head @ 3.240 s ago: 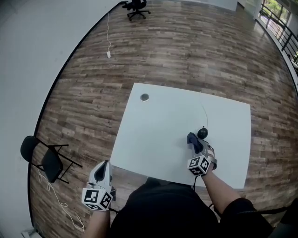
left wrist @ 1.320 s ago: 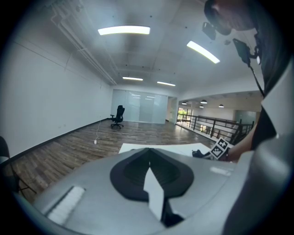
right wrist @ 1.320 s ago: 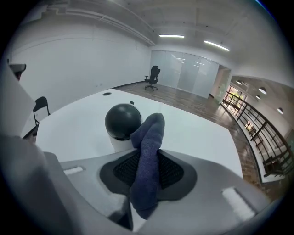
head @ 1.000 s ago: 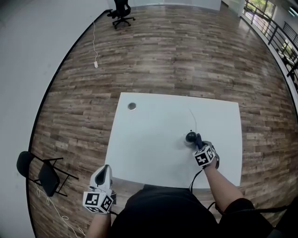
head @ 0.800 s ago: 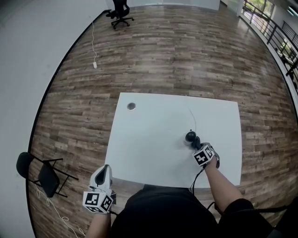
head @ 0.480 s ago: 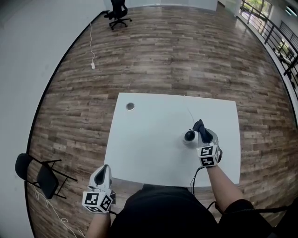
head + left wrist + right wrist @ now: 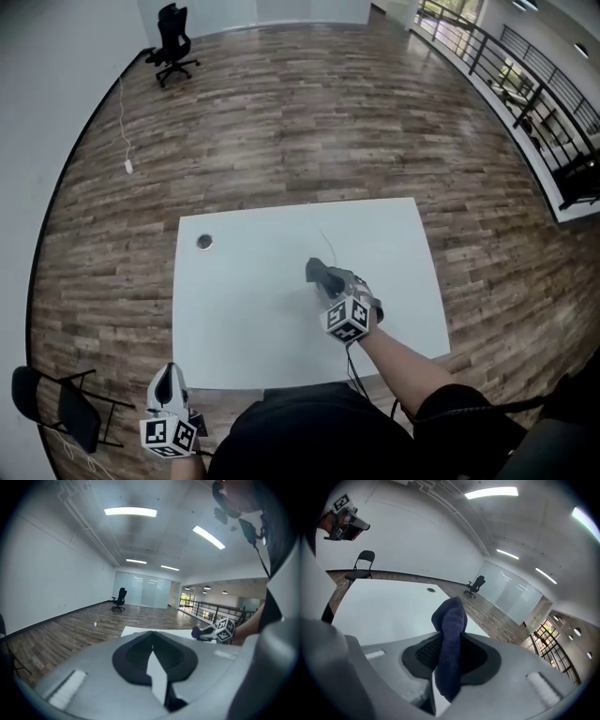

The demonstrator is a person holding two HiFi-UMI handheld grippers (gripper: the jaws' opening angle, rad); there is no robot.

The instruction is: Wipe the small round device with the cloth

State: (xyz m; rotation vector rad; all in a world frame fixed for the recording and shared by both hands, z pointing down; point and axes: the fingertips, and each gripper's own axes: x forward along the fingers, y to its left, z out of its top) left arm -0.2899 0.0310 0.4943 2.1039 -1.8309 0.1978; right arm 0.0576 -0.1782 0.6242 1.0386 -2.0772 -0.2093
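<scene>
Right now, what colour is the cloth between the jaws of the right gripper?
The cloth is dark blue, seen best in the right gripper view.

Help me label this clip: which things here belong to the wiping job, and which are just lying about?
Job: cloth, right gripper clamping it, table; the device isn't distinguishable.
Lying about: idle left gripper, folding chair, office chair, floor cable, table grommet.

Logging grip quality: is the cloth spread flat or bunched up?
Bunched: the dark blue cloth stands as a folded wad clamped in the jaws of the right gripper.
</scene>
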